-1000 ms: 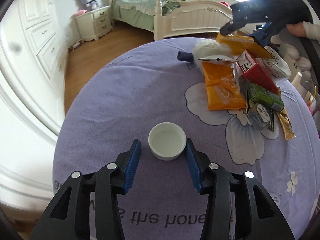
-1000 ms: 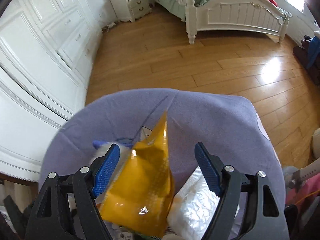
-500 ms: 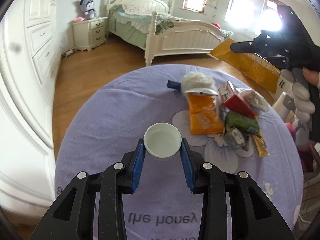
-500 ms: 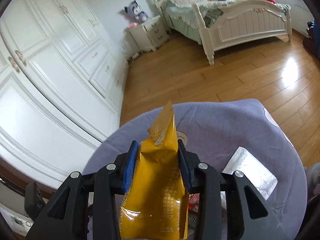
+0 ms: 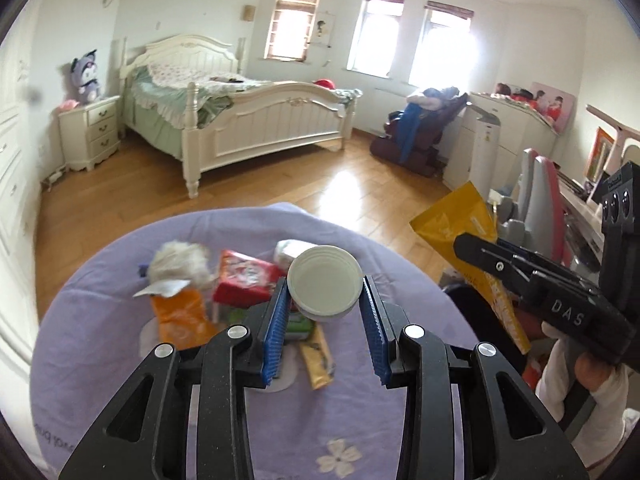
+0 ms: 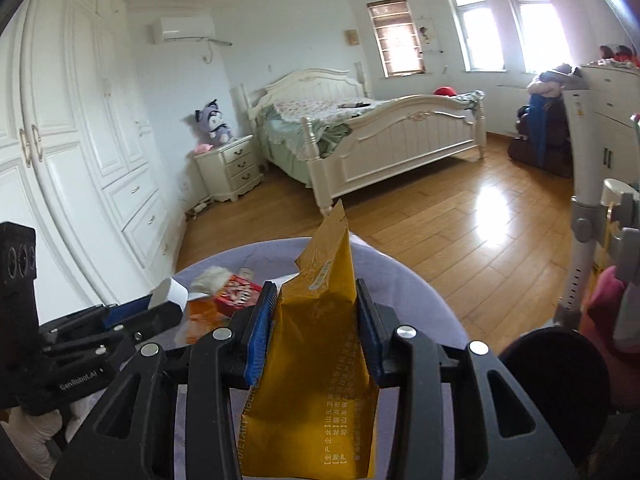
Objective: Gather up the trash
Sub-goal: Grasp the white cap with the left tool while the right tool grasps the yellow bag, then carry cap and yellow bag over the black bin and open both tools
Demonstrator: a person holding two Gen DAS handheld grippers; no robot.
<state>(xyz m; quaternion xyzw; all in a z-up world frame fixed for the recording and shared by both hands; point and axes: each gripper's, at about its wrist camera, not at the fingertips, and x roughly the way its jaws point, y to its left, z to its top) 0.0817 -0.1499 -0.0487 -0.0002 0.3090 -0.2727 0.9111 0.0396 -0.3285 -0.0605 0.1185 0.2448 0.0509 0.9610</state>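
In a bedroom, the left gripper [image 5: 325, 316] has its blue fingers clamped on a small white cup [image 5: 324, 290], lifted above the purple-clothed counter [image 5: 120, 264]. The right gripper [image 6: 316, 330] pinches a yellow snack bag [image 6: 320, 360] upright. More wrappers [image 5: 244, 280] lie piled on the counter.

The white cup [image 5: 324, 285] is held in the air between blue pads, its opening tilted toward the camera. The yellow bag [image 6: 316, 364] stands upright, clamped at its middle. On the table [image 5: 120, 264] lie a red packet [image 5: 244, 280], an orange wrapper [image 5: 182, 316] and a white tissue [image 5: 180, 266], close together.
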